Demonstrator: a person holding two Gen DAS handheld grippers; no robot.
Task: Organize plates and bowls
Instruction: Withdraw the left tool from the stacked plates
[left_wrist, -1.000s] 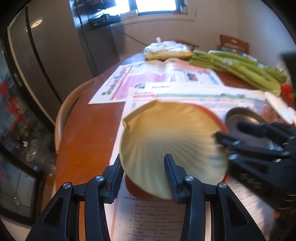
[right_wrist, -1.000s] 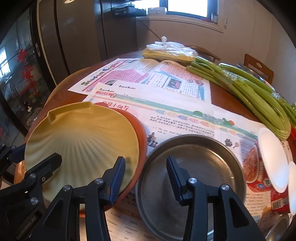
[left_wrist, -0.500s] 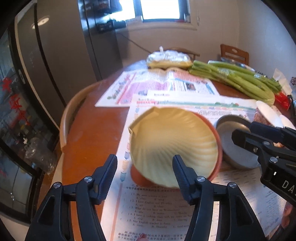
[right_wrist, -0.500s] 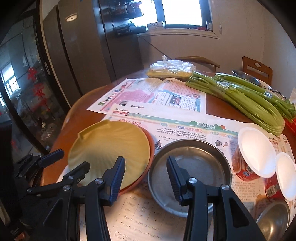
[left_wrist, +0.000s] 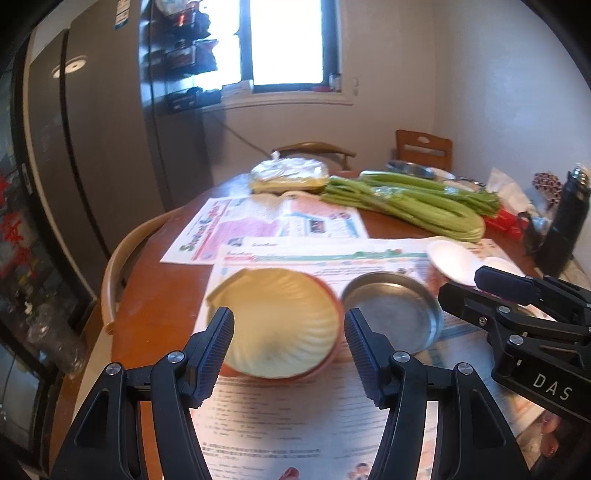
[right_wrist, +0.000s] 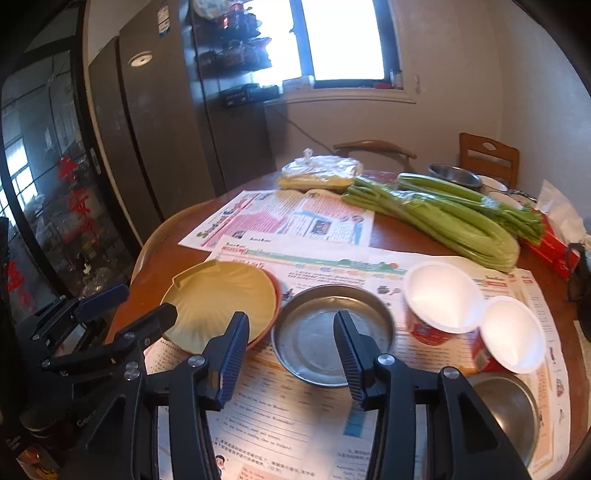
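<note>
Both my grippers have lifted back from the dishes. Left gripper (left_wrist: 288, 350) let go, empty, its jaws apart; the yellow shell plate (left_wrist: 275, 325) sits ahead on the orange plate (right_wrist: 271, 314). Right gripper (right_wrist: 290, 354), just widening, empty; metal pan (right_wrist: 332, 332) lies beyond its fingertips.

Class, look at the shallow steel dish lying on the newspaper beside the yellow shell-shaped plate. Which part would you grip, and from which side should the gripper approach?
Grip the steel dish by its thin upright rim, one finger inside and one outside. Come from the near side, probably with the right gripper, whose open jaws already face it. The yellow plate crowds its left edge and the white-lidded cups stand to its right, so the near rim is freest.
</note>
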